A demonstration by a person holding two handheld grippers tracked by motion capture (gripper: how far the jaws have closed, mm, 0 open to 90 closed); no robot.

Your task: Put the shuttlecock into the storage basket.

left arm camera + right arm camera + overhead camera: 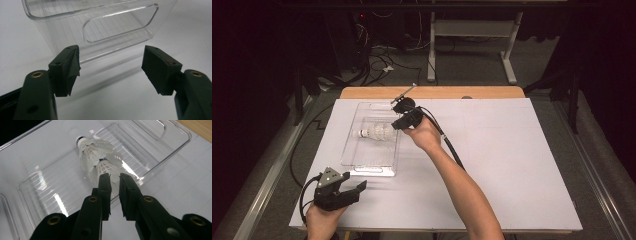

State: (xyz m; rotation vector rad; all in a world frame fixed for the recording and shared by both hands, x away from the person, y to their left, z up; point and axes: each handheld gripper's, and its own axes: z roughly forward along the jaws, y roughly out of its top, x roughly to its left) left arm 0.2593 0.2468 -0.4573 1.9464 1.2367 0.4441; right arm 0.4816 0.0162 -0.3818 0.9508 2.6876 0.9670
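Right gripper view, right gripper fingers narrowly parted, empty, above shuttlecocks, no legible writing, left gripper wide open.

— What colour are the shuttlecocks?
— White feathers, each with a thin blue band at the cork.
— And the tray?
— Clear plastic with fine ribbed lines.
— The rest?
— Black right gripper and left gripper, white table sheet, tan wooden edge.
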